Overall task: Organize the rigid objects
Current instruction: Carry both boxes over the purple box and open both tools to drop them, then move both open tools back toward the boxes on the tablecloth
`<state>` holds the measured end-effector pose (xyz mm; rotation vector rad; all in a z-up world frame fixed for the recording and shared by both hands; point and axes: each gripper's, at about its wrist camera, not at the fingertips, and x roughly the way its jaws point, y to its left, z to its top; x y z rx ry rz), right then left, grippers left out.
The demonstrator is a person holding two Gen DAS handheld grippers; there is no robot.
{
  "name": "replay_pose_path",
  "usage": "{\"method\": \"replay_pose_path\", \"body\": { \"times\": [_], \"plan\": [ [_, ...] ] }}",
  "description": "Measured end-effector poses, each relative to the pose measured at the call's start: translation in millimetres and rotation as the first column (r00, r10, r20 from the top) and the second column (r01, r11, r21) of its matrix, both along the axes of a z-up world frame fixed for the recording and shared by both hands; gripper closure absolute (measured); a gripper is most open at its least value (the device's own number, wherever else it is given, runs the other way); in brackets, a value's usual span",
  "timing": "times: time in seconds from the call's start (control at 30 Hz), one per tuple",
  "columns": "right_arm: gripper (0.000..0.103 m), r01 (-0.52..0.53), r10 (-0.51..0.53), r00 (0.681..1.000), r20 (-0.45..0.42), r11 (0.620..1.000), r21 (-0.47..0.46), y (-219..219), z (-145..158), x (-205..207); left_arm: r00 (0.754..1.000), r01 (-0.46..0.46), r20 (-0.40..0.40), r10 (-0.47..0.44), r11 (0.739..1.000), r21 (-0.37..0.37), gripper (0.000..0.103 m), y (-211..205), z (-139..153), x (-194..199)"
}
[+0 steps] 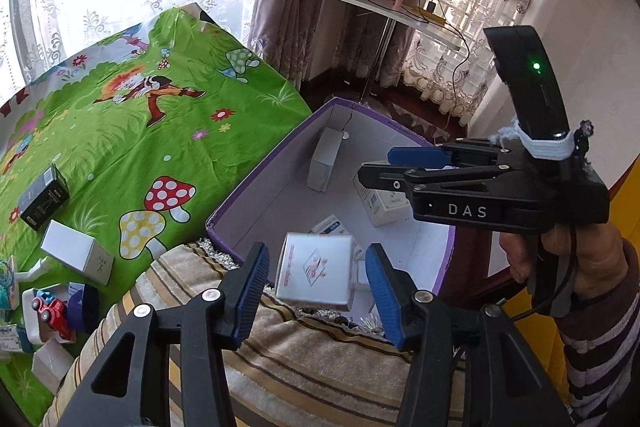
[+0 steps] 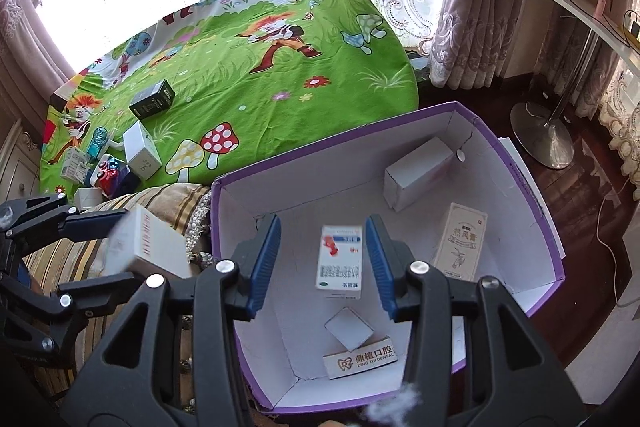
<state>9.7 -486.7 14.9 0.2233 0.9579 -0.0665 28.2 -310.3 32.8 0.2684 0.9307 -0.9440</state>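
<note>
While four cartons already lie inside the purple-rimmed cardboard box (image 2: 360,125), two more hang at its edge. The right gripper (image 2: 323,221) stands over the box's white floor, jaws parted a little wider than the blue-and-red medicine carton (image 2: 340,263) between them, with a gap showing on each side. The left gripper (image 1: 318,251) is likewise slack around a glossy white carton with red lettering (image 1: 316,273), which sits above the striped, tan pile fabric (image 1: 320,367) just outside the rim. Still to be sorted, by the look of it: a black carton (image 2: 152,101), a plain white carton (image 2: 142,147) and a red toy car (image 2: 106,179), among other small items, on the wrinkled green cartoon cloth (image 2: 260,87).
</note>
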Motion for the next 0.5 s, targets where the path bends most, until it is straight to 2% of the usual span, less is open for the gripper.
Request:
{"method": "replay_pose_path", "body": {
  "times": [0.07,0.17,0.2,0.27,0.3,0.5],
  "plan": [
    [0.055,-0.001,0.001,1.000,-0.004,1.000,0.005,1,-1,0,1.000,0.000,0.006,0.000,1.000,-0.014,0.043,2,2,-1],
    [0.053,-0.027,0.027,1.000,0.011,1.000,0.005,7,1,-1,1.000,-0.016,-0.007,0.015,1.000,-0.024,0.042,6,1,1],
    [0.051,-0.029,0.029,0.999,0.013,1.000,0.011,8,1,0,1.000,-0.022,-0.015,0.022,0.999,-0.028,0.042,7,0,2],
    [0.034,-0.020,0.019,1.000,0.015,1.000,0.017,9,1,1,0.999,-0.031,-0.025,0.030,0.999,-0.036,0.042,10,-1,3],
    [0.033,-0.016,0.016,1.000,0.014,1.000,0.022,9,1,1,0.999,-0.036,-0.025,0.035,0.999,-0.037,0.042,11,-1,4],
    [0.032,-0.030,0.030,1.000,0.000,0.999,0.024,14,-1,2,0.991,-0.120,-0.067,0.115,0.990,-0.078,0.042,31,0,16]
  ]
}}
